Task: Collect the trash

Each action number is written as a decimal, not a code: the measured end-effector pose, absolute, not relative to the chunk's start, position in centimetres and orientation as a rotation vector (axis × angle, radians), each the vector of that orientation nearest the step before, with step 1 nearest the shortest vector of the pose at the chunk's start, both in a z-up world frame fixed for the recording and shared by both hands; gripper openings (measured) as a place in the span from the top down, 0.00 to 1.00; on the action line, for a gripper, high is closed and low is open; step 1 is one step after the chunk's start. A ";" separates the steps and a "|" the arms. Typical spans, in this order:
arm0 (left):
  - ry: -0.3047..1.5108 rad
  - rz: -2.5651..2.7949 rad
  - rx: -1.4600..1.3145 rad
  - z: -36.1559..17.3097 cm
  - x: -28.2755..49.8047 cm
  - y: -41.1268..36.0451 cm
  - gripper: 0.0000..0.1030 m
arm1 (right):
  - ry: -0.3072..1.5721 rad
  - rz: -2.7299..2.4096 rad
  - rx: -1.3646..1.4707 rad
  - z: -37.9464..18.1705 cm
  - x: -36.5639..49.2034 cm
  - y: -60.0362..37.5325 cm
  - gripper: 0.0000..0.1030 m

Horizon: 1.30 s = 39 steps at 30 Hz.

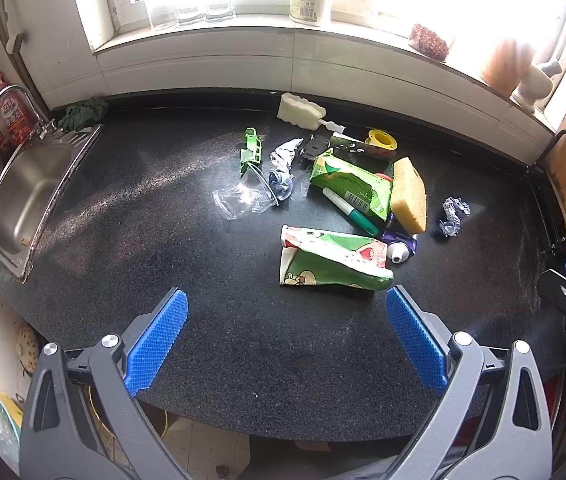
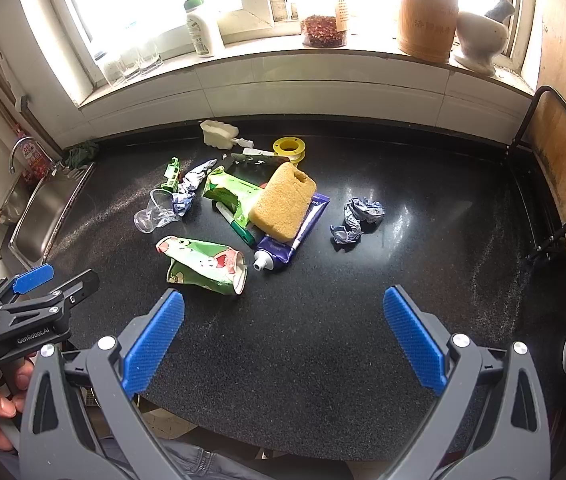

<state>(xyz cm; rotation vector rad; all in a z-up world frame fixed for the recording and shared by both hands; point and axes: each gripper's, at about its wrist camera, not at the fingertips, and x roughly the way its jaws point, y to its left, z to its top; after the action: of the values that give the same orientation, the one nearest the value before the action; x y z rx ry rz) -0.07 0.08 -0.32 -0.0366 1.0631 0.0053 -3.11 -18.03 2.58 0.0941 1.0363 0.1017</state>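
Litter lies mid-counter: a crushed green carton (image 1: 331,260) (image 2: 203,264), a clear plastic cup (image 1: 243,198) (image 2: 155,210) on its side, a crumpled wrapper (image 1: 283,170) (image 2: 189,188), a green wipes pack (image 1: 347,184) (image 2: 229,194), a purple tube (image 1: 401,246) (image 2: 295,236) and a foil ball (image 1: 453,216) (image 2: 357,218). My left gripper (image 1: 287,336) hovers open near the counter's front edge, just short of the carton. My right gripper (image 2: 283,338) is open too, empty, nearer than the carton and tube. Each gripper shows at the other view's edge.
A yellow sponge (image 1: 409,194) (image 2: 283,202), a marker (image 1: 351,210), a yellow tape spool (image 1: 381,142) (image 2: 291,148), a green clip (image 1: 251,150) and a white brush (image 1: 303,110) sit among the litter. A steel sink (image 1: 23,200) is at left, a cutting board rack (image 2: 563,184) at right.
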 end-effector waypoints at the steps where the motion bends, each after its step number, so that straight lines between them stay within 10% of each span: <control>1: 1.063 0.005 -0.036 -0.3 -0.1 0.1 0.06 | 1.038 0.102 0.094 2.6 -3.0 -18.0 0.06; 39: 1.052 -0.085 0.066 -3.5 5.6 2.0 0.06 | 1.076 0.052 0.092 -0.9 1.4 -20.6 0.06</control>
<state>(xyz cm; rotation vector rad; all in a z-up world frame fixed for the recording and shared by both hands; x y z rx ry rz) 5.59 1.98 -3.47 0.0663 1.0522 -0.0846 1.43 -20.59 -0.93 0.0923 1.0757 0.0518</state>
